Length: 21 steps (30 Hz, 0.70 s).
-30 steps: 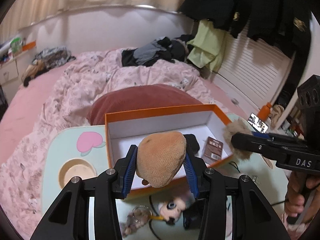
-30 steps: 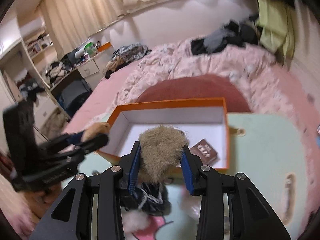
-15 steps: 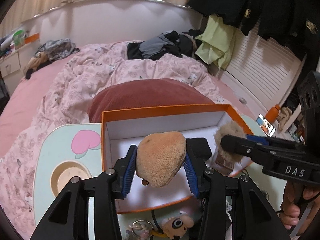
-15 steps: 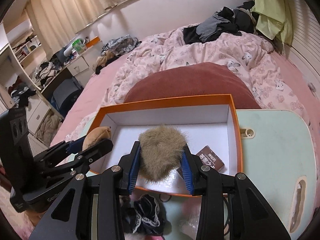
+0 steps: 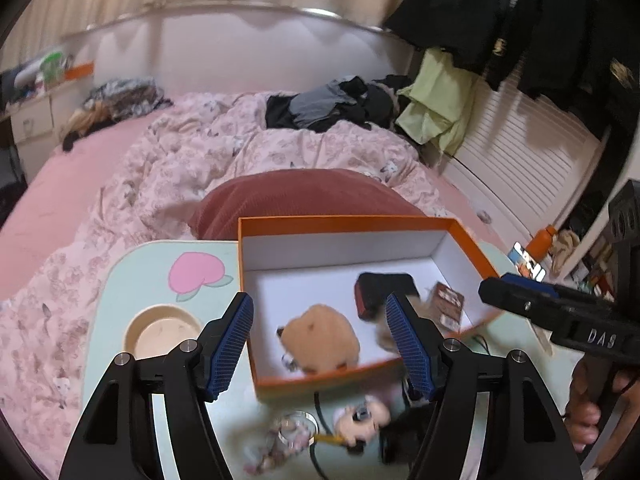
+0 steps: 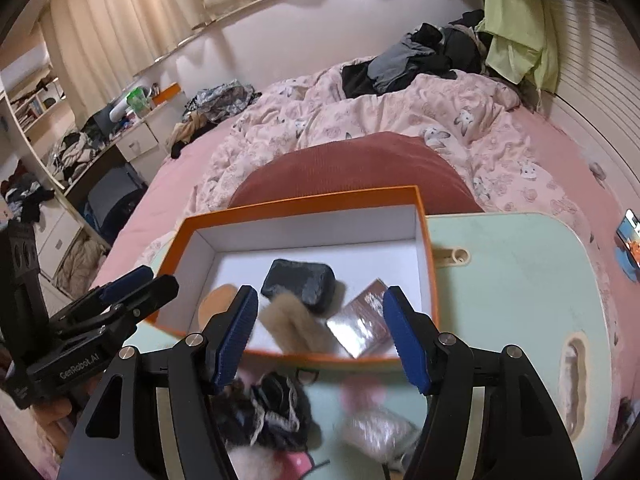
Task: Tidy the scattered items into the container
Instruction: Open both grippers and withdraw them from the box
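Observation:
An orange box [image 5: 344, 224] with a white inside stands on the mint-green lap table [image 5: 132, 264]. Its rim shows in the right wrist view too [image 6: 304, 202]. My left gripper [image 5: 317, 300] hangs over its near edge, jaws opening. The tan plush [image 5: 320, 338] lies loose on the box floor below them, touching neither pad. My right gripper [image 6: 320, 294] is also opening, and the brown furry ball [image 6: 296, 328] lies free in the box beneath it. A black pouch [image 6: 304, 284] and a brown packet [image 6: 364, 320] lie beside these.
On the table in front of the box lie a doll-head keychain [image 5: 362, 420], a black lacy item [image 6: 276, 412] and a clear wrapped packet [image 6: 376, 428]. A round cup recess [image 5: 162, 330] is at the left. A red cushion [image 5: 304, 196] and bedding lie behind the box.
Both grippers have opened. The tan plush has left the left jaws and the furry ball has left the right jaws. Both now lie in the box.

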{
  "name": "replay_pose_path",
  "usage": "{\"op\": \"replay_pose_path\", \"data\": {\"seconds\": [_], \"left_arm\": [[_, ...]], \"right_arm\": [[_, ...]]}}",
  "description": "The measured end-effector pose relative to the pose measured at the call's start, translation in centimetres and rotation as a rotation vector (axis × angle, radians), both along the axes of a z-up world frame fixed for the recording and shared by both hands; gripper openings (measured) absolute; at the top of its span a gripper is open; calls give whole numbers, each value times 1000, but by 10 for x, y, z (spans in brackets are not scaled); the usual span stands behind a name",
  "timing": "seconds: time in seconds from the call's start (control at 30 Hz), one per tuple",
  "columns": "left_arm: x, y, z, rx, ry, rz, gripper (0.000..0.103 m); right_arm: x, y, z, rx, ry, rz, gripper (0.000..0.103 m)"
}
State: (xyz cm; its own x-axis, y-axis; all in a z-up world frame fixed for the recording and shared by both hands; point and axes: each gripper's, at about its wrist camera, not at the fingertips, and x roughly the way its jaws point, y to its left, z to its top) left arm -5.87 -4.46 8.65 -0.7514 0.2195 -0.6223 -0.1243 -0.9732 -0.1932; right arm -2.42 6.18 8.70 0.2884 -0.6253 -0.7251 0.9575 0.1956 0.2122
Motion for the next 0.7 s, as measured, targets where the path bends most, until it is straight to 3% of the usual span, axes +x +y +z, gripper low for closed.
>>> {"op": "replay_pose_path", "data": {"seconds": [0.1, 0.3, 0.53, 0.7], "left_arm": [[23, 4, 2, 7, 25, -22, 75], [68, 17, -11, -24, -19, -97, 76], [105, 12, -57, -35, -125, -26, 76], [111, 12, -70, -78, -139, 23, 76]], "right_arm": [[-1, 24, 1, 14, 12, 22, 66], [7, 76, -8, 1, 101, 78, 66], [7, 123, -34, 10, 194, 95, 66], [3, 135, -54, 34, 167, 21, 66]]}}
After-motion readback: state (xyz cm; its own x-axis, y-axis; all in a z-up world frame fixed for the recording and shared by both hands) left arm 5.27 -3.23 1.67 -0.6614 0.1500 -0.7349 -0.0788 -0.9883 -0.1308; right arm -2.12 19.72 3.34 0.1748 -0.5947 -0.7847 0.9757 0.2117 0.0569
